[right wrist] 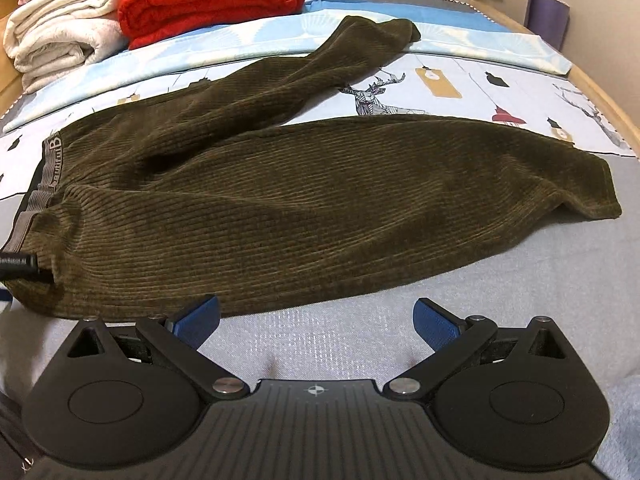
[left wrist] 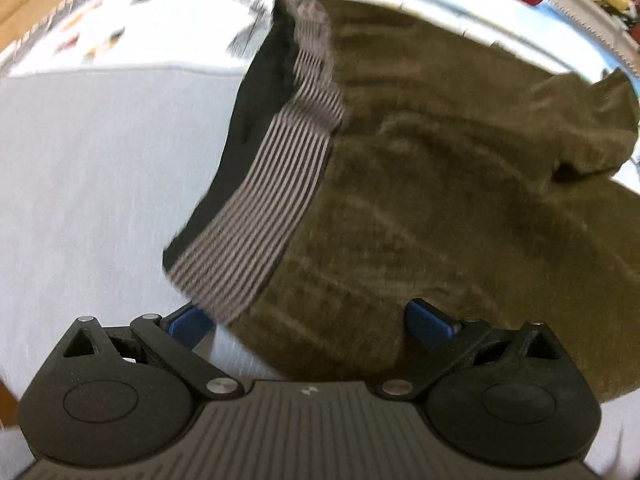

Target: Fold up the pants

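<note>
Olive-green corduroy pants (right wrist: 280, 200) lie spread on the bed, waistband (right wrist: 46, 172) at the left, one leg running right, the other angled to the back. My right gripper (right wrist: 316, 320) is open and empty, just in front of the near edge of the pants. In the left wrist view the pants (left wrist: 440, 200) fill the right side, with the striped grey waistband (left wrist: 272, 200) in the middle. My left gripper (left wrist: 312, 320) is open, its fingers straddling the waistband corner, the cloth lying between them. Part of the left gripper (right wrist: 20, 264) shows at the waist in the right wrist view.
The bed has a grey blanket (right wrist: 360, 340) in front and a printed blue sheet (right wrist: 460, 92) behind. A folded red blanket (right wrist: 208, 0) and white towels (right wrist: 60, 28) are stacked at the back left. A wooden bed frame (right wrist: 600, 92) runs along the right.
</note>
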